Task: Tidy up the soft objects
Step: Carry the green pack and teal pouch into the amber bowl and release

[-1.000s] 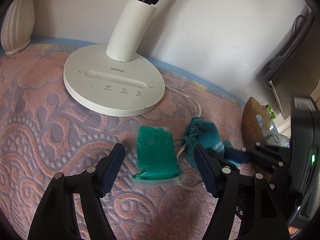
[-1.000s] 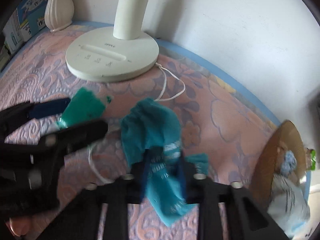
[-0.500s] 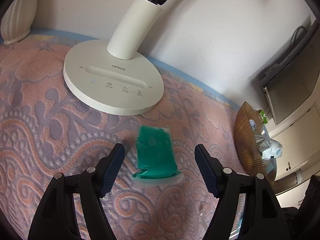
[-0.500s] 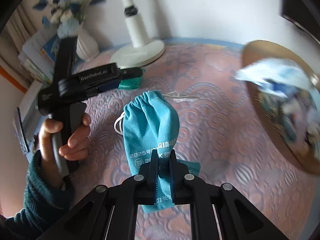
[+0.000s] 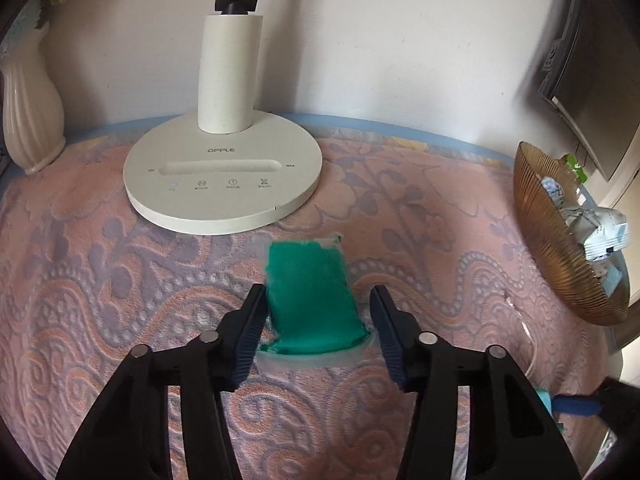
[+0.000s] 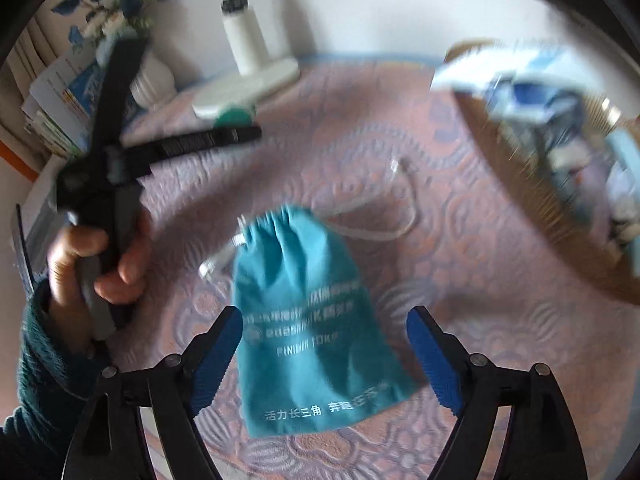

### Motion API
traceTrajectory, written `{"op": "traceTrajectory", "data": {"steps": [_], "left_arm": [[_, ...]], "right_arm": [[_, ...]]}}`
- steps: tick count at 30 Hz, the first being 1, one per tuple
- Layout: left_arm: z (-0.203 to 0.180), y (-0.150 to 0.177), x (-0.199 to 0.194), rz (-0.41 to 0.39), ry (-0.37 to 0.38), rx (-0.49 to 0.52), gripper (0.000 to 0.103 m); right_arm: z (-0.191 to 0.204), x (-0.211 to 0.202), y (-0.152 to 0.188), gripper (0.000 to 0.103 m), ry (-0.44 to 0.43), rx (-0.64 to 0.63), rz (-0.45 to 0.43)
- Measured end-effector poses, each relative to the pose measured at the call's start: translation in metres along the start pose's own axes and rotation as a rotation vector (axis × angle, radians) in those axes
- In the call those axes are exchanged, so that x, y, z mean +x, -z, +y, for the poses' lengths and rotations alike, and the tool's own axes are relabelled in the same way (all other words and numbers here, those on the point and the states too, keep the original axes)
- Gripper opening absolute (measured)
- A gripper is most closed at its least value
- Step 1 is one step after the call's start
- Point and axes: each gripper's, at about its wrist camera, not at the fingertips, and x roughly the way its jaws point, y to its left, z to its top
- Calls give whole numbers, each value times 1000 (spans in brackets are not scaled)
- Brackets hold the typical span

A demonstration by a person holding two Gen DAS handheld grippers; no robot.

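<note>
1. Left wrist view: the left gripper (image 5: 318,330) sat low in the frame, pointing down at a green packet (image 5: 312,304) lying on the pink patterned cloth (image 5: 100,300) at the centre of the picture. Its jaws had just been closing, with the packet between them. The left pad looked to be at the packet's edge. The right pad stood just clear, so nothing was clamped yet.

2. The green packet's long axis ran from the lower middle of the frame up toward the white lamp base (image 5: 224,184). Its wider, clear-edged end was nearest the gripper.

3. Right wrist view: the right gripper (image 6: 324,360) had just been opening, and its jaws stood wide apart. The teal drawstring pouch (image 6: 308,328) lay flat on the cloth between them, untouched by either pad.

4. The pouch's long axis ran from the bottom centre up toward the middle of the frame. Its gathered neck and white cord (image 6: 376,224) pointed up, away from the gripper.

5. Judged step: the pouch had been set down, and the left gripper was picking up the packet.

6. The next move likely called for closing fully across the packet's narrow width, then lifting it. The golden basket (image 5: 560,240) at the right edge seemed a possible destination.
</note>
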Motion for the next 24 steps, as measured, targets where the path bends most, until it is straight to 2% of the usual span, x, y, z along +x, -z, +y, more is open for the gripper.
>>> {"op": "traceTrajectory", "data": {"steps": [1, 2, 3, 4, 5, 6, 9, 13, 17, 20, 24], "left_arm": [[4, 1, -2, -6, 10, -7, 42], [6, 2, -6, -16, 22, -18, 41], [8, 3, -11, -37, 32, -25, 39], [9, 4, -20, -66, 38, -26, 38], [9, 7, -27, -84, 46, -23, 38], [8, 8, -37, -99, 71, -27, 38], [-4, 9, -61, -118, 104, -29, 38], [-45, 1, -107, -196, 127, 60, 38], [-107, -20, -145, -292, 204, 162, 38], [-150, -35, -147, -319, 250, 218, 38], [-203, -44, -127, -304, 281, 285, 38]], "right_arm": [[1, 5, 3, 84, 9, -2, 1], [4, 3, 7, 83, 30, -12, -41], [8, 3, 8, 73, 36, -19, -60], [12, 1, 12, 61, 37, -33, -71], [17, -2, 17, 32, 56, -62, -87], [22, -3, 19, 18, 59, -94, -95], [27, -19, 27, 14, 12, -141, -133], [8, -86, 36, 14, -4, -118, -287], [-42, -159, 28, 14, 88, -17, -471], [-89, -190, 9, 14, 147, 89, -547], [-137, -203, -20, 14, 165, 209, -576]]}}
